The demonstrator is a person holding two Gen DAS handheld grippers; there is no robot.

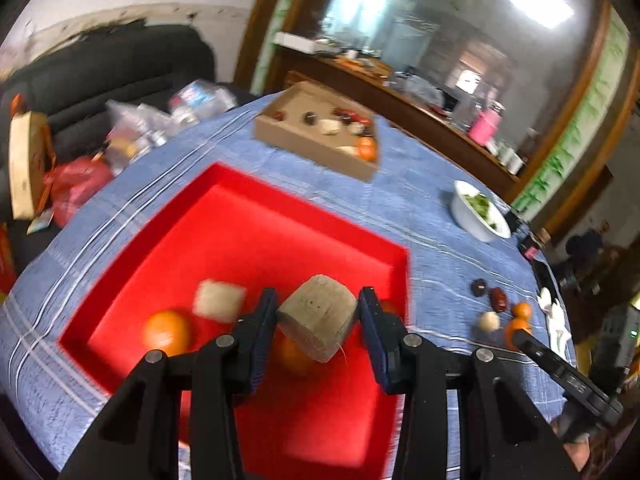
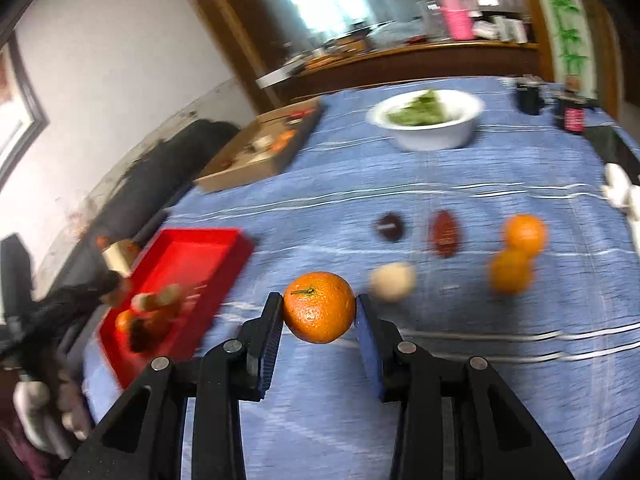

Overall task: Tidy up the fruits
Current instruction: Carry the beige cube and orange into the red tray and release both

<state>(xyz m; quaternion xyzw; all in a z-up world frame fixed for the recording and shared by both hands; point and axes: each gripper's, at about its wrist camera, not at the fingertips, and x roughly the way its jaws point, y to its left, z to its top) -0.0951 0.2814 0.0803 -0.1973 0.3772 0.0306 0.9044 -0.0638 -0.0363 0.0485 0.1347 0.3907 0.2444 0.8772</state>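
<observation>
Red tray sat on blue striped cloth, seen under the left gripper. Gripped a tan-grey block between both pads, jaws closed to its width, held above the tray's near half. Held 1 orange and 1 pale cube in the tray to the left of the block, with another orange partly hidden under it. Blurred, so cannot tell what the pale cube or block really were.

Clamped a stemmed orange in the right gripper, jaws partly closed and touching its 2 sides, lifted over the cloth right of the tray. Left on the cloth beyond it: 1 pale round fruit just beside the right pad, 1 dark round fruit, 1 dark red oval fruit, and 2 oranges touching each other farther right. Showed the same loose group in the left view, near the tray's right edge.

Stood farther back: cardboard box with mixed pieces and 1 orange in its corner, and white bowl of green leaves, well apart from the tray.
</observation>
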